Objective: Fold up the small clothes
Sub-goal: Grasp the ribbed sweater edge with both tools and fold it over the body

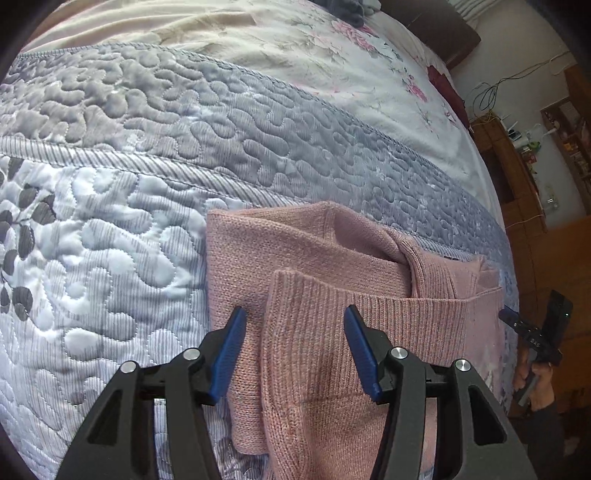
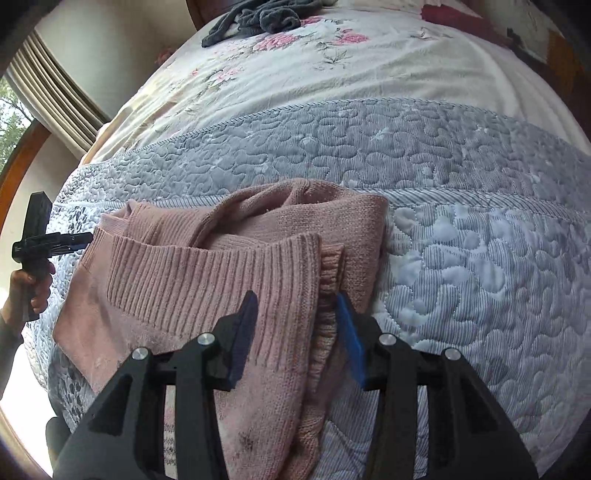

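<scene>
A pink knit sweater [image 1: 321, 258] lies partly folded on a bed, on a grey-blue quilted bedspread [image 1: 110, 240] whose darker band runs just behind it. Beyond the band comes a white floral sheet [image 2: 295, 74] with a crumpled dark grey garment [image 2: 258, 18] at its far end.

The left tongs [image 1: 295, 317] stand open, their blue pads spread on either side of a ribbed flap of the sweater that rises between them; whether a pad touches the knit cannot be told. The right tongs [image 2: 297, 302] are open too, with the ribbed hem and a bunched edge of the sweater passing between the fingers.

Each camera catches the other tool at its margin: in the left wrist view a hand [image 1: 535, 380] holds a black handle near the sweater's right edge, and in the right wrist view a hand [image 2: 27, 288] grips the other beside its left edge.

A curtained window [image 2: 44, 85] shows at upper left of the right wrist view.
</scene>
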{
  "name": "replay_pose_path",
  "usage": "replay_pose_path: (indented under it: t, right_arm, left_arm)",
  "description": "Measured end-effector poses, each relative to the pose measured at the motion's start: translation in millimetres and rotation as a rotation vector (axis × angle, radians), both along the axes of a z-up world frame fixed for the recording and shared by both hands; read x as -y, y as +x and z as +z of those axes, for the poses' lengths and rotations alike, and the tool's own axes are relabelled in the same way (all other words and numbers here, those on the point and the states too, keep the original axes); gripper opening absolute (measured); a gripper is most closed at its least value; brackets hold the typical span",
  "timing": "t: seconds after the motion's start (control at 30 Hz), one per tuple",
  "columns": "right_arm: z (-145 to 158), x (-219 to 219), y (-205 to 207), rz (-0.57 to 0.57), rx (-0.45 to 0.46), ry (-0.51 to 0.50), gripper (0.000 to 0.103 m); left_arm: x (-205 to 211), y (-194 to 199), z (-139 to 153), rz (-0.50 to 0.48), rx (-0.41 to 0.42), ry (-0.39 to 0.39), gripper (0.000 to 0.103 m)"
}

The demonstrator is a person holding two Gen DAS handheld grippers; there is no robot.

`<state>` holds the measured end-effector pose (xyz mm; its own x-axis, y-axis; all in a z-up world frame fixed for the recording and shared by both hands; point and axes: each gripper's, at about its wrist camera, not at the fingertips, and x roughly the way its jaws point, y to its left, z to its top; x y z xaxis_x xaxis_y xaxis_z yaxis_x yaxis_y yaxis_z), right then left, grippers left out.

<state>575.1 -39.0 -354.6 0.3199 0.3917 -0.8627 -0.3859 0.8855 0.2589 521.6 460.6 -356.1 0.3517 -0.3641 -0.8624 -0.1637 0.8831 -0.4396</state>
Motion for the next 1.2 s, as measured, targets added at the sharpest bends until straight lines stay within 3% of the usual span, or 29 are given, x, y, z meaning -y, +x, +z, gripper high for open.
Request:
replay_pose_path:
  t: [0.07, 0.2, 0.3, 0.4, 0.43, 0.5, 0.57, 0.7, 0.97, 1.07, 1.2]
  right_arm:
    - [7.3, -1.6, -2.5, 0.005, 0.032, 0.01, 0.044]
    - [3.2, -8.9, 1.1, 0.016, 0.021, -0.026, 0.044]
    - [-1.4, -14.6, 1.5, 0.032, 0.015, -0.04, 0.044]
    - [-0.4, -19.8, -3.4, 0.059, 0.03, -0.044, 0.034]
    - [0.3, -20.9, -4.6, 0.064, 0.037, -0.049, 0.025]
    - [2.3, -20.7, -6.7, 0.065, 0.057, -0.06, 0.014]
    - [5.2, -19.1, -8.3, 0.062, 0.067, -0.057, 0.008]
    - [14.4, -17.0, -16.0, 0.063, 0.103, -0.058, 0.007]
    - [55.8, -1.9, -16.9, 0.017, 0.174, -0.021, 0.006]
    - [64.4, 2.8, 0.4, -0.024, 0.178, -0.004, 0.006]
    - [61.5, 3.7, 28.6, -0.066, 0.153, -0.001, 0.006]
  left_arm:
    - [5.7, -0.3, 0.9, -0.023, 0.006, 0.03, 0.042]
    - [9.4, -0.9, -0.9, -0.042, 0.008, 0.08, 0.042]
    - [6.1, -1.8, 6.1, -0.016, 0.036, 0.108, 0.049]
    - [5.5, -2.0, 3.0, -0.033, 0.024, 0.067, 0.048]
    - [7.8, -2.5, 2.7, -0.047, 0.024, 0.077, 0.046]
    - [12.8, -3.4, 2.1, -0.072, 0.025, 0.08, 0.019]
    - [13.7, -7.3, 6.2, -0.073, 0.056, 0.077, 0.011]
    - [13.8, -17.5, 24.2, -0.065, 0.139, 0.052, 0.009]
    - [-0.1, -19.8, 86.6, -0.025, 0.31, -0.008, 0.009]
    - [-5.3, -1.3, 93.5, -0.006, 0.317, -0.017, 0.009]
    - [-12.0, 28.7, 76.0, 0.024, 0.267, -0.027, 0.009]
